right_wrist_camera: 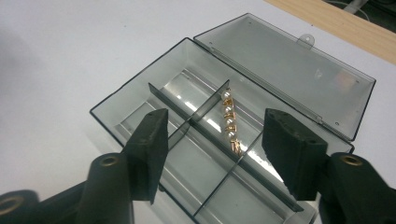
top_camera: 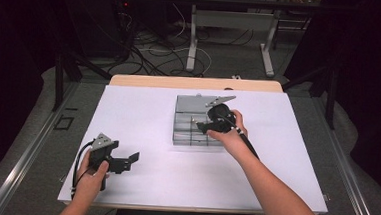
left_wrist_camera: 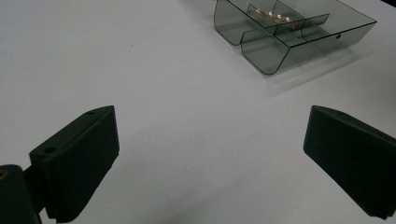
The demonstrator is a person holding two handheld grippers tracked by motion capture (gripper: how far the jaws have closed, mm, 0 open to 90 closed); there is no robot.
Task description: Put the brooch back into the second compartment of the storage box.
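Hovering over open box [right_wrist_camera: 187,140], right gripper [right_wrist_camera: 212,140] with jaws spread, nothing pinched; bracelet [right_wrist_camera: 231,125] of pearls and gold links just ahead of the fingertips, between them, lying along a divider [right_wrist_camera: 205,105] in a middle compartment. Lid [right_wrist_camera: 285,70] folded flat beyond, leaving the way in clear. Probably lined up for picking the bracelet. Left gripper [left_wrist_camera: 210,158] parked low over bare table [left_wrist_camera: 140,70], jaws wide, empty, box well ahead, likely kept clear.
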